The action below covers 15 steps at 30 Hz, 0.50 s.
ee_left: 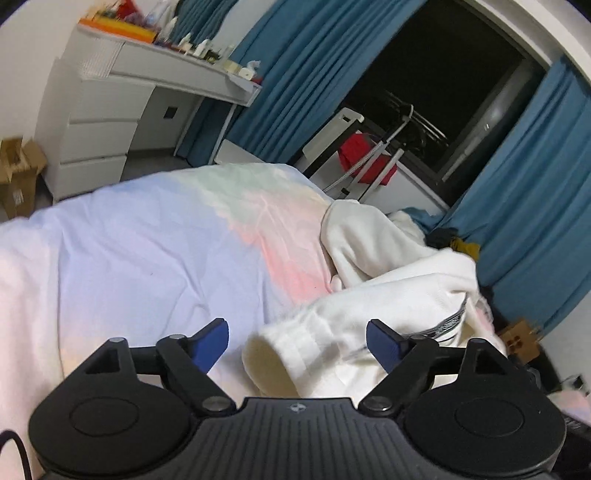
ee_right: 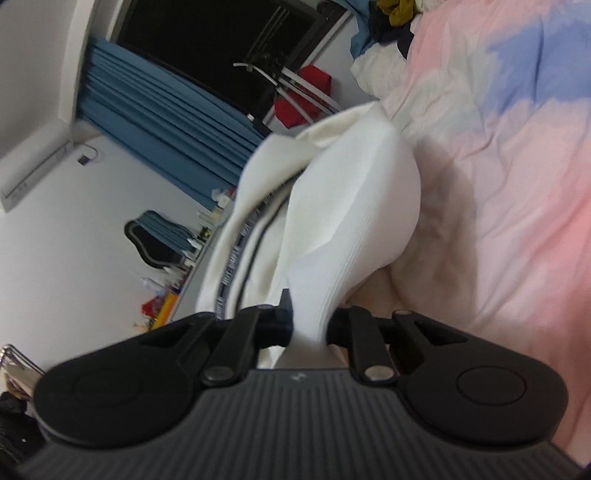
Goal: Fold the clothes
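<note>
A white garment (ee_left: 388, 295) with a dark printed band lies bunched on the right side of the pastel bedsheet (ee_left: 147, 251). My left gripper (ee_left: 297, 341) is open, its blue fingertips (ee_left: 216, 341) spread on either side of a ribbed cuff of the garment, without pinching it. In the right wrist view my right gripper (ee_right: 308, 325) is shut on a ribbed part of the white garment (ee_right: 351, 206) and holds it lifted above the pink and blue bedsheet (ee_right: 517, 184). The fingertips are hidden by the cloth.
A white dresser (ee_left: 96, 133) and a shelf with small items stand beyond the bed. Blue curtains (ee_left: 303, 66) frame a dark window. A drying rack with a red item (ee_left: 365, 155) stands by it. Other clothes (ee_right: 391, 14) are piled at the bed's far end.
</note>
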Motion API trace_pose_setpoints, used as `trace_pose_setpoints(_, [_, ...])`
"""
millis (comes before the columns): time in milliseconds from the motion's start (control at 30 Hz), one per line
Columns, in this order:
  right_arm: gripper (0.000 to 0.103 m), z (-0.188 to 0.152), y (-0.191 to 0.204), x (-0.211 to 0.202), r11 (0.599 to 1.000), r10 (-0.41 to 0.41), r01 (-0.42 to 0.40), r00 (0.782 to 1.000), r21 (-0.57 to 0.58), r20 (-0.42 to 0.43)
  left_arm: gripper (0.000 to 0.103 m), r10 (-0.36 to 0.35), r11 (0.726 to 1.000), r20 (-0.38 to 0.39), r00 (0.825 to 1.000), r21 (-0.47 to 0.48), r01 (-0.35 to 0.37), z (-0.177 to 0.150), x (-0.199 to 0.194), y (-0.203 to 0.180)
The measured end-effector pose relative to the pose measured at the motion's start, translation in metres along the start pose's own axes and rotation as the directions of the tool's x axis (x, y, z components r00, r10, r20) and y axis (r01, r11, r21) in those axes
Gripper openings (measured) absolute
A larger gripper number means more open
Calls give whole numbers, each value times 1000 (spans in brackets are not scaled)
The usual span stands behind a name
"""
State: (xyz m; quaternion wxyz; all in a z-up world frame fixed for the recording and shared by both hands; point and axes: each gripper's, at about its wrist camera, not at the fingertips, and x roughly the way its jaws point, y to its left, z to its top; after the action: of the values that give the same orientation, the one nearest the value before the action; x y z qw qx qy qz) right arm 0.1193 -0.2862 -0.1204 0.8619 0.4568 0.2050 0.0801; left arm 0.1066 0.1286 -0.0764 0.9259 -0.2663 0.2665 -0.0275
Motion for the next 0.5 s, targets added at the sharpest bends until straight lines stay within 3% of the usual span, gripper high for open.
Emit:
trace_pose_setpoints(100, [14,-2,-7,-10,1000,-7,7,1000,25,-7,90,-4,995,-55,998,100,9,-4,6,-10])
trace_pose_setpoints(267, [14,3,-36,-6,997,-4,5,1000,74,-10,90,-13,953,-168,986,296,63,-13,26,-39])
trace_pose_setpoints(367, [14,6,-42,-10,996,-4,4,1000,89,-2,73,-17,935,-294,956,335,119,-23,43,-50])
trace_pose_setpoints(400, [14,6,-44,-11,996,-4,4,1000,95,-1,58,2,927,-315,949,355,116,-27,47,-53])
trace_pose_setpoints(467, [14,1,-47,-10,994,-10,11,1000,112,-8,45,21,932,-306,952,351,93,-27,49,-54])
trace_pose_setpoints(500, [13,-2,-49,-9,992,-15,16,1000,125,-15,37,10,948,-293,956,307,85,-21,47,-50])
